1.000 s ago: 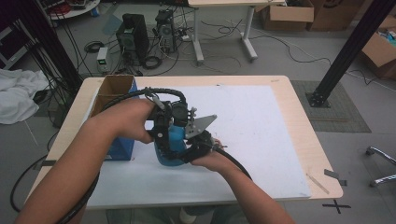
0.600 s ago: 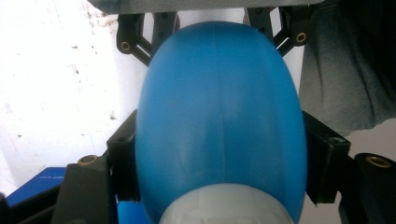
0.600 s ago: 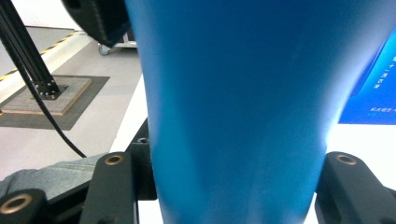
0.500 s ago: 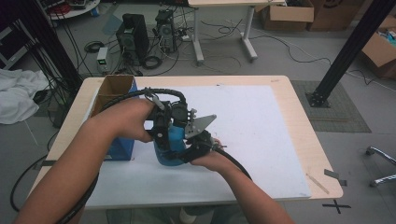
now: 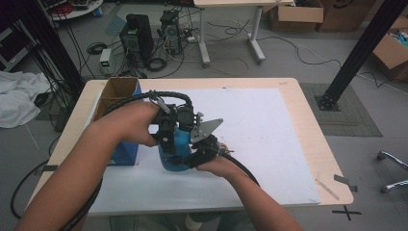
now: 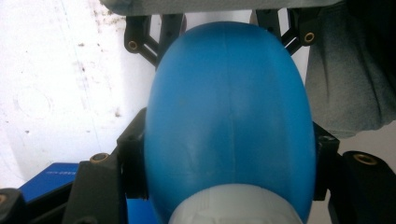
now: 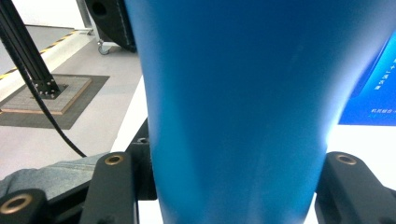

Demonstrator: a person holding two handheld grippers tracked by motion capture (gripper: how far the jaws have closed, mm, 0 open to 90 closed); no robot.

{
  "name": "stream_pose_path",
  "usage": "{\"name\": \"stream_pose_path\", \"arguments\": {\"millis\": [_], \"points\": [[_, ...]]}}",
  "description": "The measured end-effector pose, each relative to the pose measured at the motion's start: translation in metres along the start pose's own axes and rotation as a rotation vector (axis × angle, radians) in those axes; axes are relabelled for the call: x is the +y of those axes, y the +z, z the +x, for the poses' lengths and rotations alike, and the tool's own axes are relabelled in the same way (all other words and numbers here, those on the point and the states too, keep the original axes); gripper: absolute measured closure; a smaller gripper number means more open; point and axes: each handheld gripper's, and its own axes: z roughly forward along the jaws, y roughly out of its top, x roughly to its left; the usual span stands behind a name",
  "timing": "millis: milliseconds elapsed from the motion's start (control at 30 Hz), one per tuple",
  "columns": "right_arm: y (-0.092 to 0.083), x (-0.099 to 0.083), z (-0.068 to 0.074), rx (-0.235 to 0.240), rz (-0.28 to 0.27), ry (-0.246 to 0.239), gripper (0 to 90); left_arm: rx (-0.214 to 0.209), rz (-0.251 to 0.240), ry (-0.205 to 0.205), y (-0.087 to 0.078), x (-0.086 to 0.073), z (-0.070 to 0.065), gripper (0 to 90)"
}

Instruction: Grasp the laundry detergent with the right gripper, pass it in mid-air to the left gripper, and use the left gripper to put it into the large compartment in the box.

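At frame centre we clamp the blue bottle (image 5: 174, 155) with both tongs: left gripper (image 5: 166, 137) near its top, right gripper (image 5: 199, 153) on its body, beside the blue box (image 5: 126, 153)

blue bottle (image 5: 175, 149) tipped slightly, grippers barely shifted

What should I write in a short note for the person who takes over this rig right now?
Left hand-held gripper: shut on the blue bottle, near its top.
Right hand-held gripper: shut on the same bottle, lower on its body.
The bottle stands on the white mat, beside the blue box.
Done: both grips are on.
Left: probably opening the cap; I cannot tell how far it is.
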Motion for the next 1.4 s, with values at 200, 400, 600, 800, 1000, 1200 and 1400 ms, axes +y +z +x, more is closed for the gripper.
{"name": "stream_pose_path", "arguments": {"millis": [200, 400, 600, 800, 1000, 1200, 1400], "points": [[0.000, 0.000, -0.001, -0.003, -0.001, -0.004, 44.1, 0.016, 0.008, 0.012, 0.000, 0.001, -0.001, 37.7], [0.000, -0.001, 0.000, 0.002, 0.000, 0.001, 44.1, 0.015, -0.001, 0.011, 0.001, 0.001, -0.001, 38.0], [-0.002, -0.002, -0.001, -0.006, -0.002, -0.007, 43.8, 0.026, 0.001, 0.003, 0.000, 0.002, -0.001, 38.3], [-0.004, -0.002, 0.000, -0.024, -0.017, 0.002, 42.9, 0.036, 0.022, 0.001, -0.002, 0.006, -0.001, 38.5], [-0.007, -0.005, 0.001, -0.026, -0.038, 0.013, 42.5, 0.035, 0.020, -0.002, -0.003, 0.007, -0.001, 38.5], [-0.009, -0.006, 0.000, -0.023, -0.051, 0.024, 42.0, 0.032, 0.014, -0.006, -0.005, 0.008, -0.001, 38.5], [-0.011, -0.006, 0.001, -0.023, -0.068, 0.058, 36.4, 0.039, 0.029, -0.013, -0.006, 0.008, 0.000, 38.4]]}}
